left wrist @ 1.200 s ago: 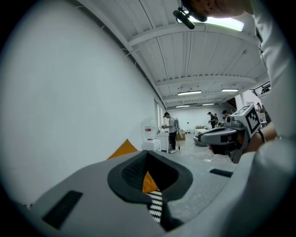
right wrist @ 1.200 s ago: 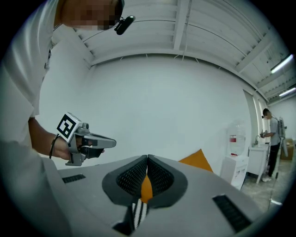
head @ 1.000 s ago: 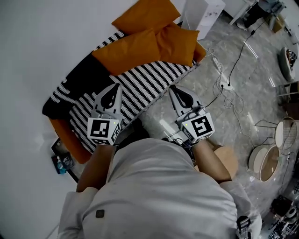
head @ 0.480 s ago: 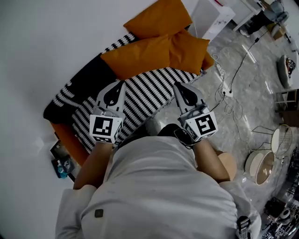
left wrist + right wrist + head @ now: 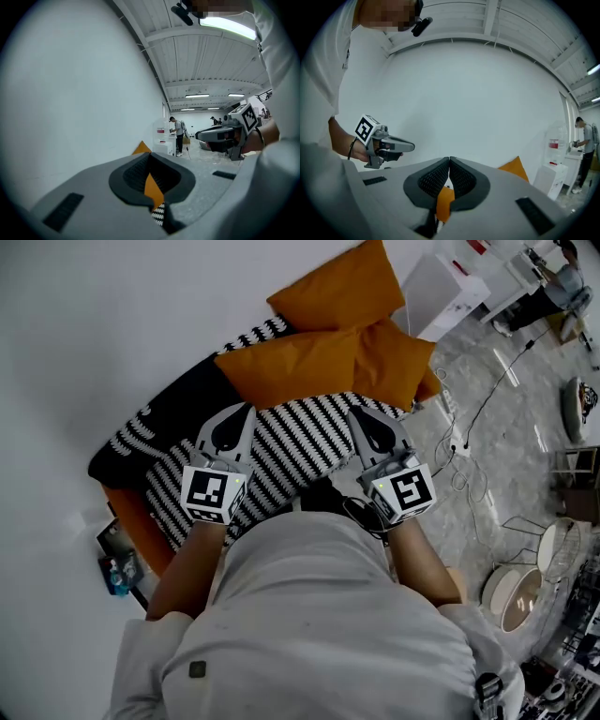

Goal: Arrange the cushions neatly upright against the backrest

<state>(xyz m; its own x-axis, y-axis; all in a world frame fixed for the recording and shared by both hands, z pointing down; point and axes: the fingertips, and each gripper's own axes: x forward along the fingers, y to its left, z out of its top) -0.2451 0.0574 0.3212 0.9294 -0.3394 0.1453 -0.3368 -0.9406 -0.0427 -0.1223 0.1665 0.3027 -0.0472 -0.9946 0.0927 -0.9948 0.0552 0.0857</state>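
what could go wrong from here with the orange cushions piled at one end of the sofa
1. The orange cushions overlap in a heap; tugging one may drag another down onto the floor cables.
2. The left gripper and right gripper are shut and empty; unless they open first they will only shove the cushions.
3. A low pinch might catch the striped cover too.

The sofa [image 5: 139, 519] stands along the wall, with a throw [image 5: 291, 437] over its seat. At its far end one cushion [image 5: 286, 367] and another cushion [image 5: 394, 362] lie side by side on the throw. A third cushion [image 5: 342, 287] stands behind them, by the wall. A cabinet [image 5: 445, 296] stands beyond that end.
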